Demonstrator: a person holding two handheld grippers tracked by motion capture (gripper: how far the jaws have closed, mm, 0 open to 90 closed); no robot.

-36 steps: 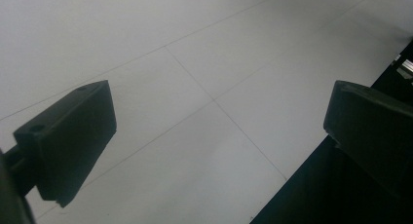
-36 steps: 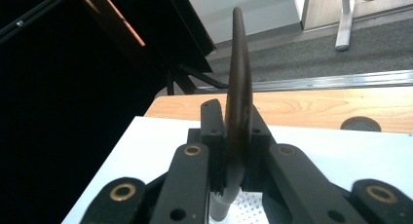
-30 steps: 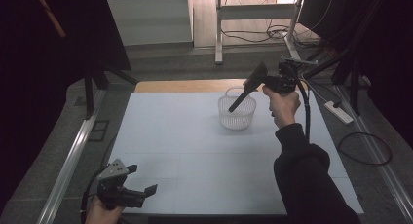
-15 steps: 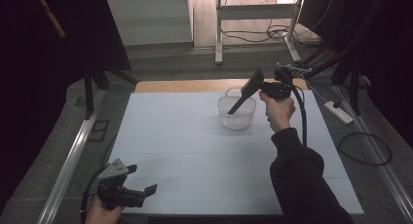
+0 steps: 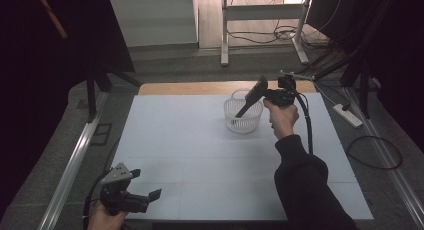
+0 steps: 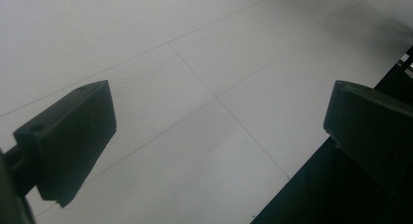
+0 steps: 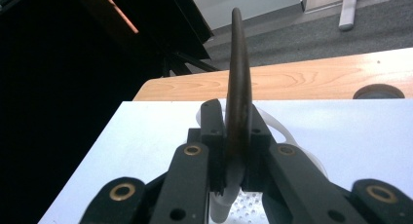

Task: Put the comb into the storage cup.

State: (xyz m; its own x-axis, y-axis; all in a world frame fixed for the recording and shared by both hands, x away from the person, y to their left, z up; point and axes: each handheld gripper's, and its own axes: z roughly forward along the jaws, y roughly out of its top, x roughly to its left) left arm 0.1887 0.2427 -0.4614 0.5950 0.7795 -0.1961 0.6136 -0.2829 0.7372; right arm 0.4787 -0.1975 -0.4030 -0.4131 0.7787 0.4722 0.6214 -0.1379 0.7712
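Right gripper view: dark spatula [image 7: 237, 78] clamped edge-on above the white basket [image 5: 243, 116].
Right gripper [image 5: 261, 90] hovered far right; a tilted descent could tip the basket. Left gripper [image 5: 148, 197] sat apart, near-left.

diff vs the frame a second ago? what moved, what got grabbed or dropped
The right gripper, shut on a thin dark utensil, has come down toward the white basket; the utensil's tip now hangs over the basket's opening. Nothing was grabbed or released. The left gripper stayed open at the near left corner of the white table, and the basket did not shift.
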